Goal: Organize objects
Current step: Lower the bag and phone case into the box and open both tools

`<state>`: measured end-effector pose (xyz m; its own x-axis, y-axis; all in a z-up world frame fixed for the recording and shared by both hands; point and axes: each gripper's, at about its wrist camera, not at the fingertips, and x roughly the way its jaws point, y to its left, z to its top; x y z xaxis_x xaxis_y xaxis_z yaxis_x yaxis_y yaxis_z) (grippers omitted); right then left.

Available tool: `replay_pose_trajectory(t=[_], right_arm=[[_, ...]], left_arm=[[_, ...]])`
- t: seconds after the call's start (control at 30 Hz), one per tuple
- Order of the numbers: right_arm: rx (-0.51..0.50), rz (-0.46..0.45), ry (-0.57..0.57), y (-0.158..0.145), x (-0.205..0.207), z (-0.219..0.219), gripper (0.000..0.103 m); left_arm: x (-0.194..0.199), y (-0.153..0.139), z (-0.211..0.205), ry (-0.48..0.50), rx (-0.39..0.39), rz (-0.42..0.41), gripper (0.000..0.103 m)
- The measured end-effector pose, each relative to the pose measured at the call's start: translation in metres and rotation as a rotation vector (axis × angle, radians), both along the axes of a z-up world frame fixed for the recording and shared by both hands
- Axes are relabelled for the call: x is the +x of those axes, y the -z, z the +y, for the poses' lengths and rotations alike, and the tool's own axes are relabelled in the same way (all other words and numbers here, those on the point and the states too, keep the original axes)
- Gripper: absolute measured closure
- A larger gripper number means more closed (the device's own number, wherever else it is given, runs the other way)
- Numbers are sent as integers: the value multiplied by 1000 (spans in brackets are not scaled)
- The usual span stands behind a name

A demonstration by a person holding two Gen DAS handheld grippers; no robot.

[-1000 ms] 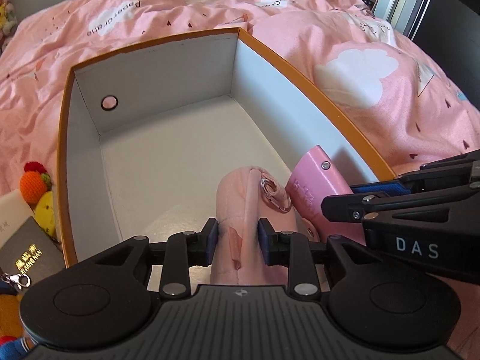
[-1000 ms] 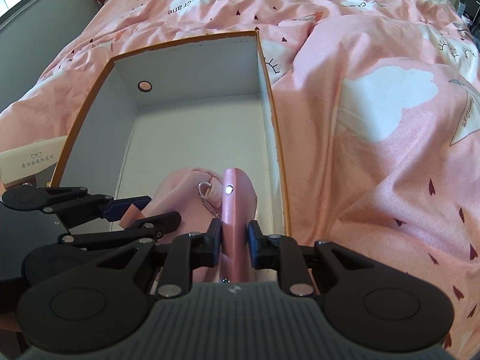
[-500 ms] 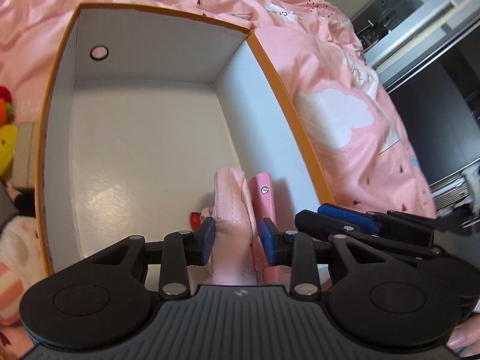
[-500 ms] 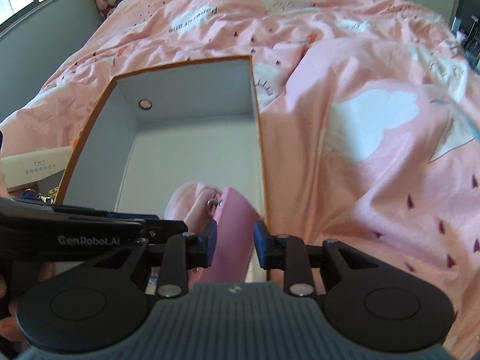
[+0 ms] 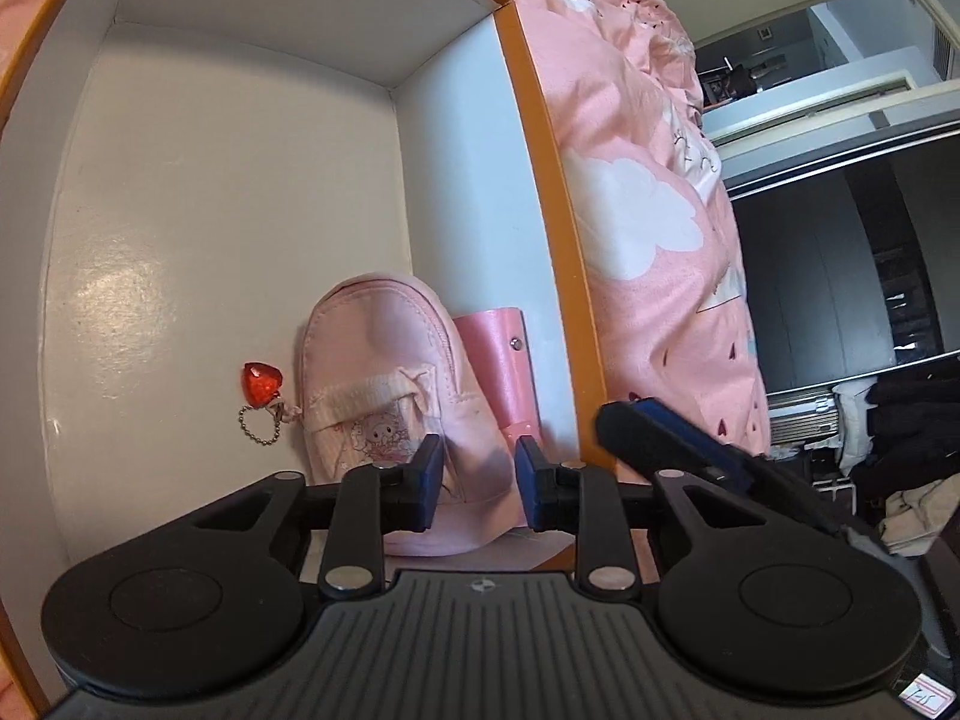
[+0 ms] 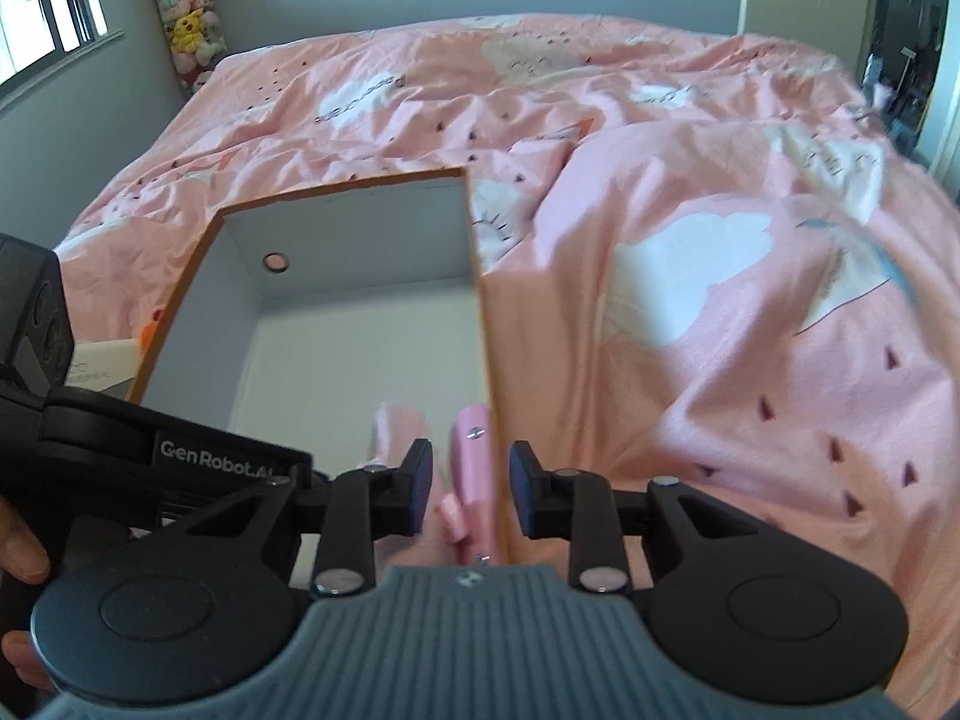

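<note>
While the pink bedspread (image 6: 690, 192) fills most of both views, the step in hand looks like the release that follows putting two things into the orange-edged box (image 5: 540, 192) lying on the bed. Inside it, against the near right wall, sits the small pink pouch (image 5: 372, 372), upright with its printed front facing the left camera, and just beside it, between pouch and wall, stands the pink case (image 5: 498, 366) on its edge. A red heart charm (image 5: 261, 385) on a bead chain hangs off the pouch's left side onto the box floor.

The left claw (image 5: 479, 489) has just been closing; its pads bracket the pouch's lower right corner, but whether they press it cannot be told from this view. The right claw (image 6: 470, 492) has just been opening and stands apart from the case, pads clear of it on both sides, gripping nothing.

Next, judging from this, both claws need to lift clear without dragging the pouch or tipping the case, then reach for the items beside the box's left wall.
</note>
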<state>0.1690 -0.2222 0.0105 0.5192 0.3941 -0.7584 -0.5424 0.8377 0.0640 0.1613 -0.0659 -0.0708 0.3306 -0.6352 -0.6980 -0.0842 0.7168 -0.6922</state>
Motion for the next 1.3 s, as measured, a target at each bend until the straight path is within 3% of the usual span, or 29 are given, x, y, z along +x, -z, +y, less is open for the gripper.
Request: replay_pose_trajectory(t=[0.2, 0.3, 0.47, 0.67, 0.87, 1.1, 1.3], right_arm=[[19, 43, 18, 7, 8, -6, 73], [12, 46, 36, 12, 8, -6, 73], [22, 48, 55, 13, 6, -10, 67], [16, 19, 69, 11, 1, -8, 63], [-8, -20, 75, 9, -6, -6, 54], [-21, -40, 79, 6, -12, -1, 54], [-63, -59, 62, 8, -17, 5, 58]], left_arm=[[2, 0, -1, 33, -4, -24, 71], [4, -3, -7, 45, 30, -46, 72], [-2, -8, -3, 51, 45, -65, 69], [-13, -19, 2, 39, 111, -126, 62], [-18, -22, 4, 15, 154, -153, 61], [-18, -22, 5, 22, 176, -164, 62], [-12, -22, -9, 117, 213, -204, 88]])
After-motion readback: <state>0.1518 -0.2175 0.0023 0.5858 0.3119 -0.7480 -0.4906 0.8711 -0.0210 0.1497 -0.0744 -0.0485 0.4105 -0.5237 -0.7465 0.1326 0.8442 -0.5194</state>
